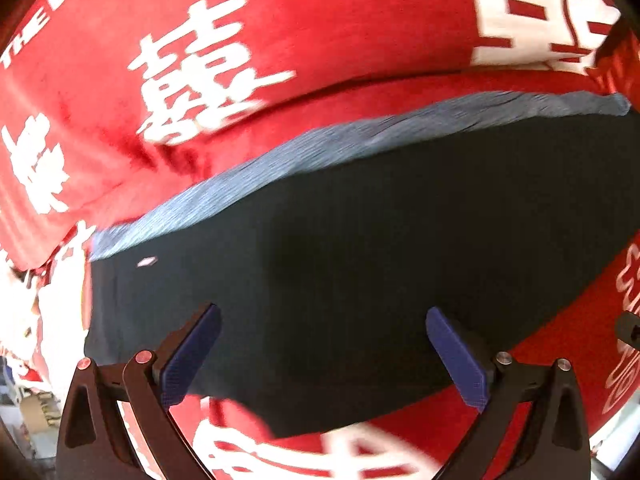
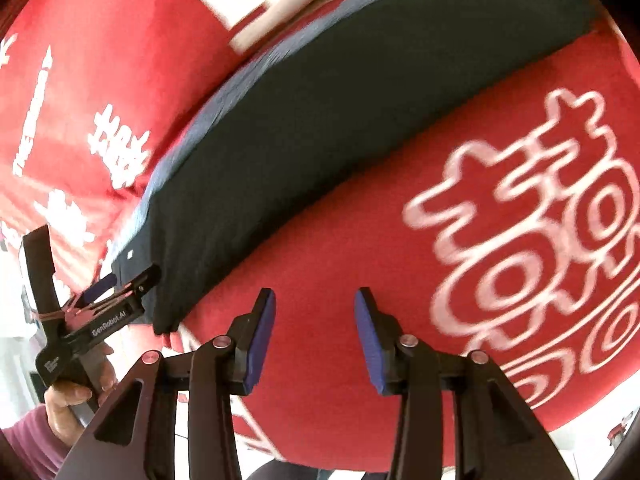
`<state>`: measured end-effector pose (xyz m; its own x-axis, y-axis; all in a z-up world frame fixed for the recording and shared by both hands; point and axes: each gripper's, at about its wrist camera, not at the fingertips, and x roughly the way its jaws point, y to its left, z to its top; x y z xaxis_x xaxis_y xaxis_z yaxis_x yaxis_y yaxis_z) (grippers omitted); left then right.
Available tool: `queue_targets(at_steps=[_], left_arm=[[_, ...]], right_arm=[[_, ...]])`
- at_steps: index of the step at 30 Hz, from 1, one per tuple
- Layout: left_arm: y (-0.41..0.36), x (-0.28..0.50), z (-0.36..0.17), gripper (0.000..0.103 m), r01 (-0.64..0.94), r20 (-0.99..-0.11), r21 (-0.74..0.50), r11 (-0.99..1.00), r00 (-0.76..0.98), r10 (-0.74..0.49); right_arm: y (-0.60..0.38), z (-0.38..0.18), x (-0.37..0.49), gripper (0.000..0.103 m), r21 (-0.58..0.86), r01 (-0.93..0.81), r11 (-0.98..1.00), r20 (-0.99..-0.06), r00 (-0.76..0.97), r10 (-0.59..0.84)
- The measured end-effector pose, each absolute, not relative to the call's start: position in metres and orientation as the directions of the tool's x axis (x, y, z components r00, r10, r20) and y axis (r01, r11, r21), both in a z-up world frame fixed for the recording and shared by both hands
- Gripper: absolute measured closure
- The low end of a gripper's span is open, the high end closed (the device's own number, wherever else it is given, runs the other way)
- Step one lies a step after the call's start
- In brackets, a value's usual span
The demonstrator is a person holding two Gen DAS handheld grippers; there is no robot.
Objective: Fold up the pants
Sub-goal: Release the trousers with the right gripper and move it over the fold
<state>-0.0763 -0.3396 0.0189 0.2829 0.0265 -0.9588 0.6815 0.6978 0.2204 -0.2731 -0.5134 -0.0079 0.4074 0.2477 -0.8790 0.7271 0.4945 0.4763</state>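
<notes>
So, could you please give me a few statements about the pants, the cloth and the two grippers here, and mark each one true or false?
1. The dark pants lie on a red cloth printed with white characters. True.
2. The right gripper is clamped on the pants. False: its blue pads are apart with only red cloth behind the gap, and the pants lie off to its left.
3. A lighter blue-grey band runs along one edge of the pants. True.
4. The left gripper is closed tight. False: its jaws stand wide apart above the dark fabric.
5. In the right wrist view, a hand holds the left gripper's handle near the end of the pants. True.
</notes>
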Motion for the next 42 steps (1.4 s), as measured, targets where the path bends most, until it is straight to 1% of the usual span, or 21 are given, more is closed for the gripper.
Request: queue_targets(at_steps=[6,9,13,15,18,19,20,21,24,26,27,28,29,30,32,34,37,39,41,42], left_arm=[[-0.412,-0.095,0.014,0.0,0.702,-0.961,0.168,0.692,0.272,-0.042],[-0.436,-0.1,0.005,0.0,0.699,-0.964,0.159,0.697,0.262,-0.042],[-0.446,-0.107,-0.01,0.0,0.688,-0.966,0.182,0.703,0.26,-0.005],[-0.444,-0.107,-0.009,0.0,0.682,-0.965,0.171,0.711,0.261,-0.019],[-0.444,-0.108,-0.008,0.0,0.685,-0.967,0.16,0.711,0.254,-0.027],[-0.445,-0.109,-0.008,0.0,0.687,-0.967,0.164,0.708,0.255,-0.024],[-0.445,-0.111,-0.008,0.0,0.688,-0.966,0.168,0.706,0.259,-0.022],[-0.447,-0.113,-0.006,0.0,0.691,-0.963,0.179,0.7,0.269,-0.019],[-0.445,-0.112,-0.009,0.0,0.693,-0.958,0.199,0.693,0.286,-0.011],[-0.447,-0.113,-0.009,0.0,0.688,-0.958,0.204,0.696,0.286,-0.003],[-0.447,-0.113,-0.009,0.0,0.685,-0.96,0.203,0.699,0.281,0.003],[-0.448,-0.112,-0.009,0.0,0.684,-0.961,0.201,0.701,0.276,0.007],[-0.448,-0.111,-0.01,0.0,0.684,-0.963,0.197,0.702,0.268,0.009],[-0.448,-0.111,-0.01,0.0,0.684,-0.965,0.194,0.703,0.264,0.009],[-0.447,-0.11,-0.01,0.0,0.686,-0.967,0.185,0.703,0.256,0.004],[-0.447,-0.109,-0.011,0.0,0.688,-0.968,0.179,0.703,0.252,0.0],[-0.446,-0.109,-0.011,0.0,0.683,-0.968,0.177,0.709,0.251,0.0],[-0.446,-0.107,-0.012,0.0,0.68,-0.968,0.179,0.711,0.25,0.004],[-0.446,-0.106,-0.012,0.0,0.68,-0.969,0.178,0.712,0.246,0.007],[-0.445,-0.105,-0.013,0.0,0.68,-0.971,0.174,0.713,0.241,0.007]], right_arm=[[-0.575,-0.004,-0.304,0.057,0.436,0.791,0.429,-0.897,0.419,0.138],[-0.605,0.002,-0.316,0.057,0.393,0.825,0.406,-0.912,0.408,0.054],[-0.644,0.005,-0.326,0.057,0.336,0.873,0.353,-0.922,0.381,-0.064],[-0.667,0.0,-0.331,0.057,0.316,0.891,0.327,-0.926,0.364,-0.098],[-0.687,-0.008,-0.33,0.057,0.324,0.9,0.292,-0.922,0.369,-0.116],[-0.691,-0.01,-0.329,0.06,0.326,0.9,0.291,-0.921,0.371,-0.118],[-0.695,-0.01,-0.327,0.083,0.331,0.896,0.297,-0.917,0.379,-0.121],[-0.696,-0.007,-0.325,0.092,0.332,0.89,0.313,-0.914,0.386,-0.127],[-0.694,0.013,-0.311,0.093,0.282,0.861,0.423,-0.902,0.388,-0.189],[-0.696,0.009,-0.305,0.093,0.234,0.859,0.454,-0.92,0.347,-0.181],[-0.7,0.001,-0.306,0.092,0.213,0.871,0.442,-0.939,0.307,-0.153],[-0.706,-0.005,-0.309,0.079,0.212,0.884,0.416,-0.949,0.287,-0.127],[-0.709,-0.007,-0.316,0.062,0.214,0.902,0.374,-0.953,0.277,-0.123],[-0.709,-0.003,-0.325,0.058,0.213,0.919,0.33,-0.953,0.27,-0.137],[-0.704,0.007,-0.335,0.056,0.214,0.927,0.307,-0.95,0.271,-0.157],[-0.692,0.026,-0.337,0.056,0.185,0.924,0.335,-0.939,0.266,-0.217],[-0.683,0.053,-0.314,0.056,0.15,0.858,0.491,-0.9,0.325,-0.292],[-0.687,0.054,-0.282,0.057,0.146,0.795,0.589,-0.883,0.373,-0.284],[-0.7,0.043,-0.257,0.057,0.178,0.774,0.607,-0.883,0.398,-0.249],[-0.71,0.034,-0.246,0.056,0.171,0.775,0.608,-0.887,0.39,-0.248]])
